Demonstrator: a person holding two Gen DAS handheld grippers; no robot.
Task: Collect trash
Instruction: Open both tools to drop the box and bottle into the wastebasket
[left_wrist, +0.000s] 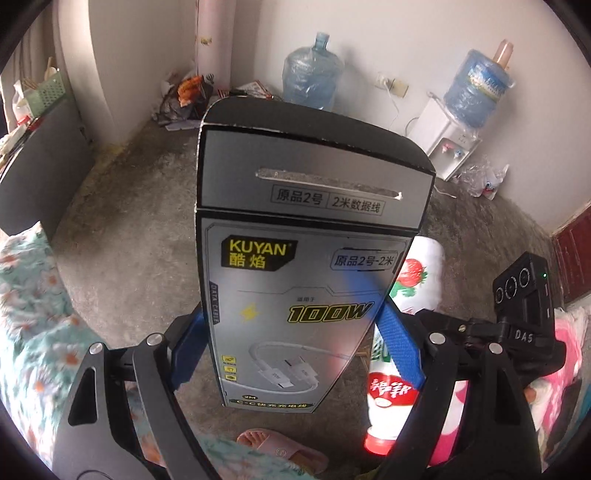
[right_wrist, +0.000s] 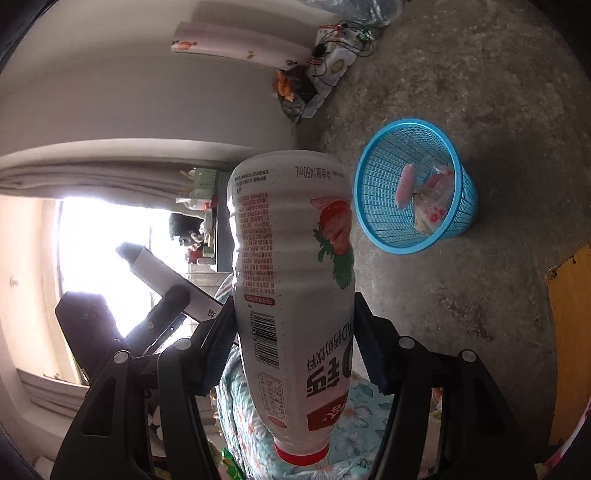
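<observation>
My left gripper (left_wrist: 295, 343) is shut on a grey and black KUYAN data cable box (left_wrist: 295, 266), held upright above the concrete floor. My right gripper (right_wrist: 291, 343) is shut on a white strawberry drink bottle (right_wrist: 291, 258) with a red cap, cap end toward the camera. The bottle (left_wrist: 402, 332) also shows in the left wrist view, just right of the box. A blue mesh wastebasket (right_wrist: 373, 218) stands on the floor beyond the bottle, to its right, with a pink item and a wrapper inside. The cable box (right_wrist: 166, 280) and left gripper appear at the left in the right wrist view.
Two large water jugs (left_wrist: 314, 70) and a white dispenser (left_wrist: 443, 144) stand along the far wall. A pile of bags and clutter (left_wrist: 184, 99) lies in the corner. A floral blanket (left_wrist: 29, 314) is at the left, a pink slipper (left_wrist: 280, 446) below. A yellow board (right_wrist: 572, 332) is at right.
</observation>
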